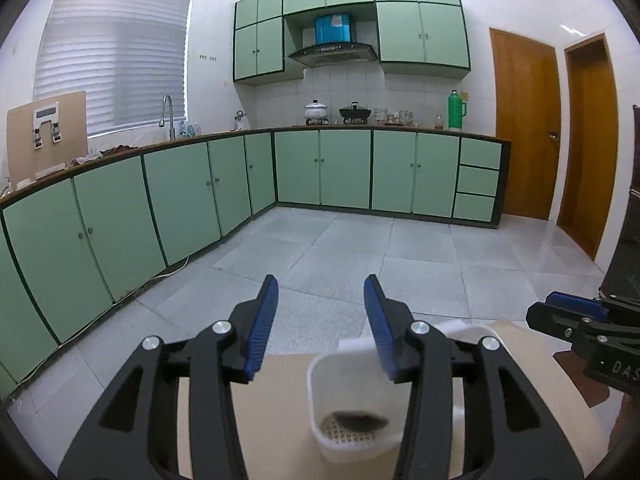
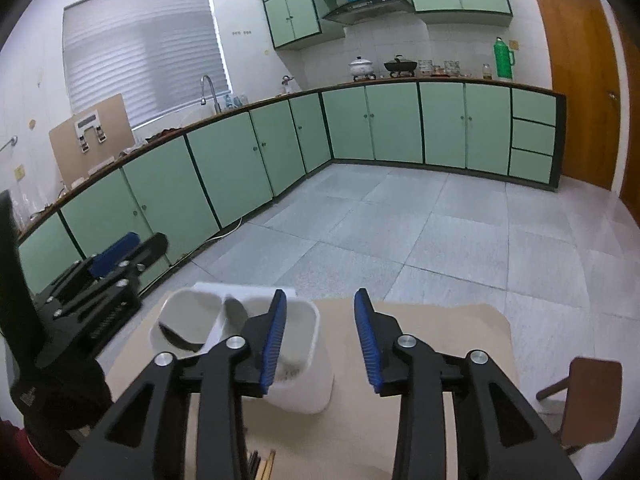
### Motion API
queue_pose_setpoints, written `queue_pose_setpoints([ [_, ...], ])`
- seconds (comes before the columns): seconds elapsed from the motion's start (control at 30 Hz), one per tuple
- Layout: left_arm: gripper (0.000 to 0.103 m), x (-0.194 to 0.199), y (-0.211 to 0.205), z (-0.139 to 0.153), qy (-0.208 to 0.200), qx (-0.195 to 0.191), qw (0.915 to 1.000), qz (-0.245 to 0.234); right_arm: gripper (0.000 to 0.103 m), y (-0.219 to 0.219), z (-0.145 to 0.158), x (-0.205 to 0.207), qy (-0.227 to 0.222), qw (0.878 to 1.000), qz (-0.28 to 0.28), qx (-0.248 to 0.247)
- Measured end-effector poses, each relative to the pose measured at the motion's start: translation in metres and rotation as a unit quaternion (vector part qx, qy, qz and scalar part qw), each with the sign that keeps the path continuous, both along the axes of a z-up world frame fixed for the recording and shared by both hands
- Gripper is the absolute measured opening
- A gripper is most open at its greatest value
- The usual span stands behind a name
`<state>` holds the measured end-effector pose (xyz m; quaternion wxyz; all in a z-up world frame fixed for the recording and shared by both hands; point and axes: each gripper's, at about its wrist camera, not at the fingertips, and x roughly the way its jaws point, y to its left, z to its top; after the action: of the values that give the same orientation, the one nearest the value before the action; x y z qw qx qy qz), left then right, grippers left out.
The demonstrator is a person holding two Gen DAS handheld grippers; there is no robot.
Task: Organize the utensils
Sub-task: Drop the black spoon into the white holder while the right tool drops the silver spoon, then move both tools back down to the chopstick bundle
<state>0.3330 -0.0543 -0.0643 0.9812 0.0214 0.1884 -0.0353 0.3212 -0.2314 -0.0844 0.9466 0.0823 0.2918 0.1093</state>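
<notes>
My left gripper and right gripper both hang spread, gripping nothing. Below them a white two-compartment utensil holder stands at the table's far left, a spoon in its left compartment. Beyond the table's far edge lies bare tiled floor.

The left gripper hangs open and empty above a white holder on the table.

Chopsticks cut off below
</notes>
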Motion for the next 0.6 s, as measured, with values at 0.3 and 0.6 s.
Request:
queue_pose_setpoints([
  [0.3,0.059,-0.081,0.017,-0.028,0.051,-0.019,0.9985,-0.001,0.05,-0.024,-0.039,-0.085,0.039,0.999,-0.02,0.025],
  [0.6,0.064,-0.163,0.03,-0.105,0.188,-0.017,0.982,-0.003,0.051,-0.013,-0.098,-0.181,0.115,0.993,-0.01,0.023],
])
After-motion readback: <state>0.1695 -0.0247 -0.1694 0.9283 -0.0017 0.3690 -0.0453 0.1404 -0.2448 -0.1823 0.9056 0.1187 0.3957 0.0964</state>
